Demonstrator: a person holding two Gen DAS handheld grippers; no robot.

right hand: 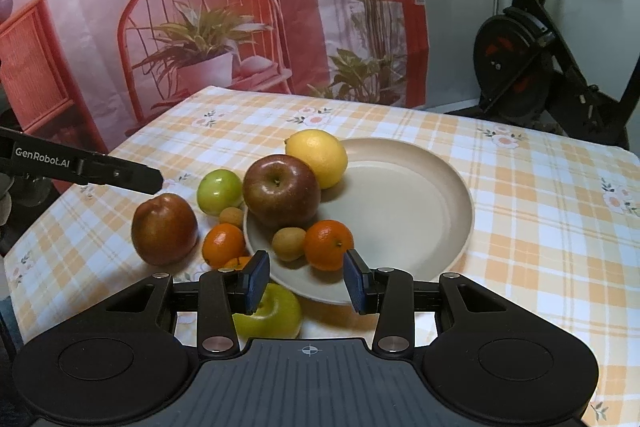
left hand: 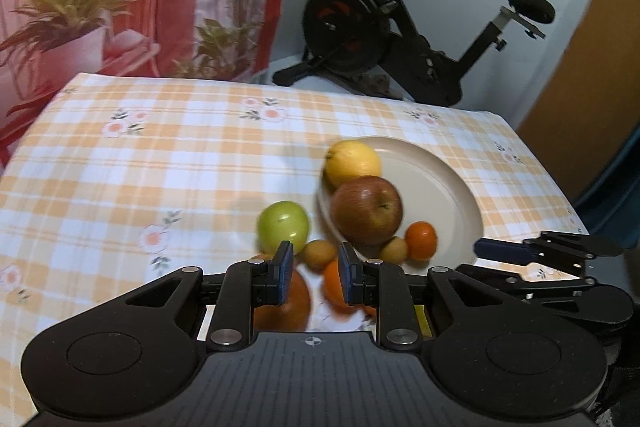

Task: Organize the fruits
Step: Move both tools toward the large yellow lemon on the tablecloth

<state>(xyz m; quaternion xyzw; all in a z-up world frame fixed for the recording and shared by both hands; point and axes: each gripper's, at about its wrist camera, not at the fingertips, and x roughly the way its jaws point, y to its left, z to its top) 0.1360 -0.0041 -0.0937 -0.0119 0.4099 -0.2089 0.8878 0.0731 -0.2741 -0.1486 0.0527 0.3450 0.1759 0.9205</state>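
A beige plate [right hand: 400, 195] holds a lemon [right hand: 318, 157], a red apple [right hand: 282, 191], a small brown fruit [right hand: 289, 243] and an orange [right hand: 329, 245]. Left of it on the cloth lie a small green apple [right hand: 219, 191], a dark red fruit [right hand: 164, 229], another orange [right hand: 223, 243] and a second brown fruit [right hand: 232, 216]. A bigger green apple [right hand: 272, 311] sits under my right gripper [right hand: 307, 279], which hangs open and empty over the plate's near rim. My left gripper [left hand: 316, 267] is shut to a narrow gap, holding nothing, above the loose fruit [left hand: 318, 254].
The table wears an orange-checked cloth [right hand: 520, 227]. An exercise bike [right hand: 532, 67] stands behind its far right corner, and a printed backdrop [right hand: 200, 7] hangs behind the far left. The right gripper's fingers [left hand: 500, 250] reach in at the left wrist view's right side.
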